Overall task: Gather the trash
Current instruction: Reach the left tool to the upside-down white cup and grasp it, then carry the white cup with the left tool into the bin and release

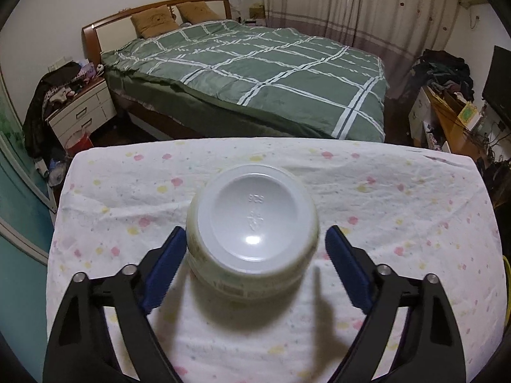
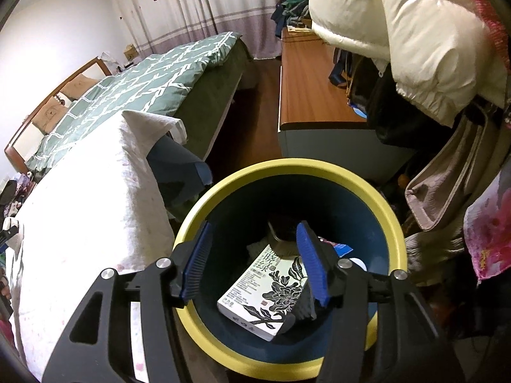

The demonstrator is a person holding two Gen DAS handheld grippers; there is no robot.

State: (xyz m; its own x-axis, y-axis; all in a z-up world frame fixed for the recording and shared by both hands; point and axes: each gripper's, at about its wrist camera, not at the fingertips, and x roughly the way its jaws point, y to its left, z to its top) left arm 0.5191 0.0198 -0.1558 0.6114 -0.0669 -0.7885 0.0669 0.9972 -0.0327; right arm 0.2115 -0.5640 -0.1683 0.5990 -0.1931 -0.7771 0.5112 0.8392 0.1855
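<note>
In the left wrist view a white plastic tub (image 1: 252, 226) lies on the cloth-covered table (image 1: 399, 210) with its base toward the camera. My left gripper (image 1: 255, 242) is open around it; the left pad (image 1: 166, 268) is close to its side and the right pad (image 1: 348, 271) stands apart. In the right wrist view my right gripper (image 2: 254, 261) is open and empty above a blue trash bin with a yellow rim (image 2: 396, 223). Inside lie a white box with black flowers (image 2: 262, 290) and other dark trash.
A bed with a green checked duvet (image 1: 255, 73) stands behind the table. A nightstand (image 1: 80, 111) and a red bag are at the left. A wooden desk (image 2: 313, 73), a cream down jacket (image 2: 399, 28) and hanging bags crowd the bin's right side.
</note>
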